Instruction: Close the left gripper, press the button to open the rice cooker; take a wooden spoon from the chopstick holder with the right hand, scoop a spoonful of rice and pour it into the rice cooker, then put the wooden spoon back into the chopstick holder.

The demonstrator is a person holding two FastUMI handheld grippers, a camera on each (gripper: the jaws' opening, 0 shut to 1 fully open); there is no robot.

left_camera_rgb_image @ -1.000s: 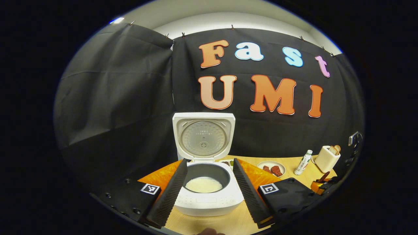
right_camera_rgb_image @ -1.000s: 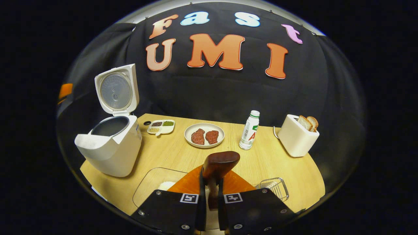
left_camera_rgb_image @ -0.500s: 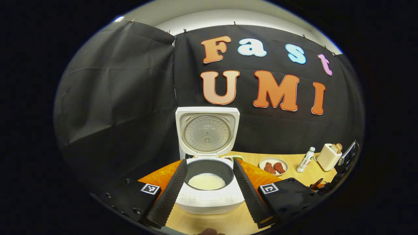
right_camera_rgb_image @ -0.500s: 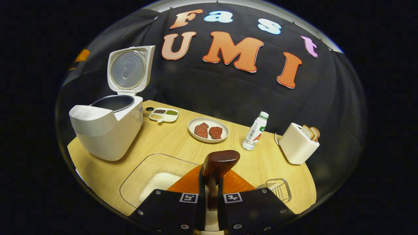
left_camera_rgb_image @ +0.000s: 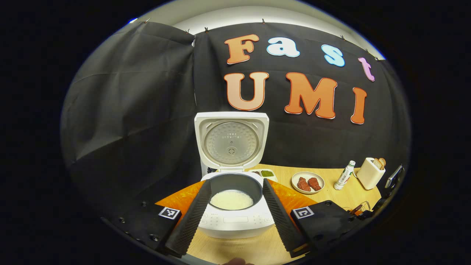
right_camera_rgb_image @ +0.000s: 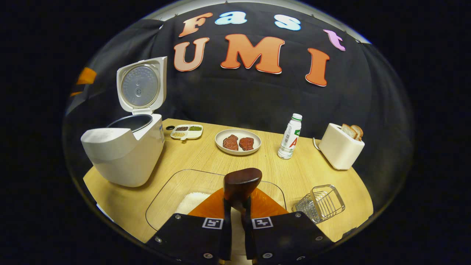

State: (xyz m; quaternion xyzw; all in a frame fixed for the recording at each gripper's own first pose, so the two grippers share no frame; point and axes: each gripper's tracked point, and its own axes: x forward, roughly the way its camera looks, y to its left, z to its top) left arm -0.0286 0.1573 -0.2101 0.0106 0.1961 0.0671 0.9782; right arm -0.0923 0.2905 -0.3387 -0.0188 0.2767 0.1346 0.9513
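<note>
Our right hand-held gripper (right_camera_rgb_image: 236, 217) pinches the wooden spoon (right_camera_rgb_image: 241, 184) above the rice tray (right_camera_rgb_image: 165, 198); our left hand-held gripper (left_camera_rgb_image: 235, 217) spreads wide before the open rice cooker (left_camera_rgb_image: 232, 184), seemingly clear of it.

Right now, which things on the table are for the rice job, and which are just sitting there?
For the job:
rice cooker, lid up
wooden spoon in the right claw
clear rice container
wire chopstick holder

Just sitting there:
plate of meat
bottle
toaster with bread
little divided dish
</note>
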